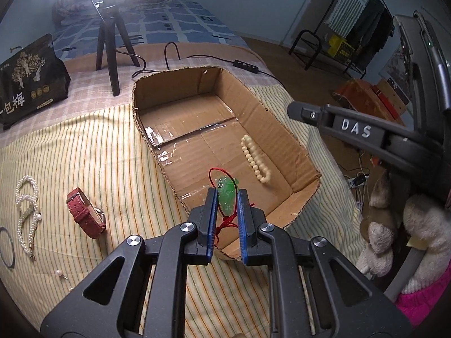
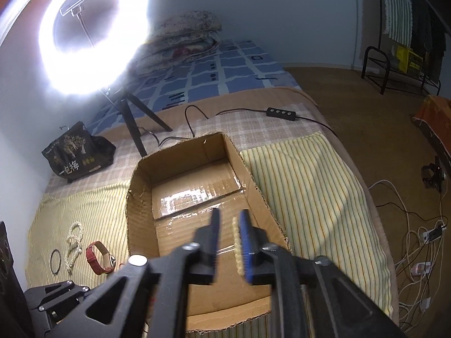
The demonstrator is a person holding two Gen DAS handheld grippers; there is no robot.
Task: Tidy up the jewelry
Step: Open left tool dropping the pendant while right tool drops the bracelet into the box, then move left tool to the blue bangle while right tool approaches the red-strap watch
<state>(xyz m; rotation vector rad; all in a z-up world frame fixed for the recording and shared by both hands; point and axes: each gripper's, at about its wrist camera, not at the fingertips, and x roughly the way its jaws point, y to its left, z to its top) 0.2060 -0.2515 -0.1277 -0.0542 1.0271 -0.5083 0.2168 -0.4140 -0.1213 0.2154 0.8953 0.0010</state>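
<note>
on the bed: a yellow striped cloth (image 1: 84, 152) is spread over the bed, with an open cardboard box (image 1: 282, 129) lying on it.
left gripper (image 1: 227, 197): held over the near end of the box, its fingers clamped on a green pendant (image 1: 227, 194) with a red cord (image 1: 215, 173) looping above it and knotted below.
right gripper (image 2: 229, 219): over the same box, seen blurred from its own camera; its fingers stand a little apart with nothing between them.
cream bead bracelet (image 1: 255, 159): lying on the box floor along the right wall; in the right wrist view it shows just beside the blue finger pad (image 2: 245, 233), and i cannot tell whether they touch.
box floor: brown card with shiny clear tape (image 1: 157, 140) across the middle.
still on the cloth, left of the box: a red strap watch (image 1: 84, 214), a white pearl necklace (image 1: 26, 211), a thin dark ring bangle (image 1: 8, 248), and a small pearl earring (image 1: 59, 273).
behind the box: a ring light (image 2: 93, 33) on a black tripod (image 1: 108, 53), glaring bright, and a black snack bag (image 1: 28, 81) with gold trees.
far side: a blue checked bedsheet (image 1: 174, 22) and a cable with an inline switch (image 1: 246, 64).
</note>
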